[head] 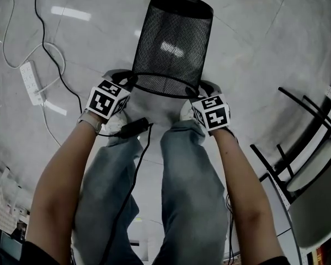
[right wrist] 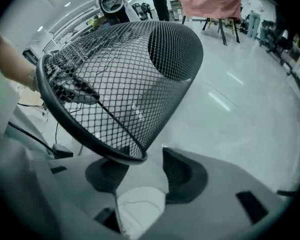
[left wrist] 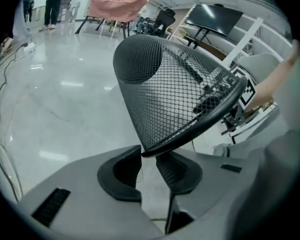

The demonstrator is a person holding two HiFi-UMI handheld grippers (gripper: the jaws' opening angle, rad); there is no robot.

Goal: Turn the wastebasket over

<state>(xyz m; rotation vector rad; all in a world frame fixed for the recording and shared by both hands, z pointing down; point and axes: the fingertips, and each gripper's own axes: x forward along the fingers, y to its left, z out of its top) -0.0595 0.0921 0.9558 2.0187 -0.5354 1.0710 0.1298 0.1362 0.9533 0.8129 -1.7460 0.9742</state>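
Observation:
A black wire-mesh wastebasket (head: 171, 43) is tipped with its open rim toward me and its closed bottom pointing away. My left gripper (head: 124, 79) is at the rim's left side. In the left gripper view its jaws (left wrist: 149, 159) are shut on the rim of the wastebasket (left wrist: 175, 84). My right gripper (head: 205, 87) is at the rim's right side. In the right gripper view the rim of the wastebasket (right wrist: 130, 69) lies between the jaws of the right gripper (right wrist: 140, 164), against one pad with a gap to the other, so it is open.
A white power strip (head: 32, 81) with cables lies on the grey floor at the left. A black chair frame (head: 298, 142) stands at the right. My legs in jeans (head: 182, 175) and a black cable (head: 135, 128) are just below the grippers.

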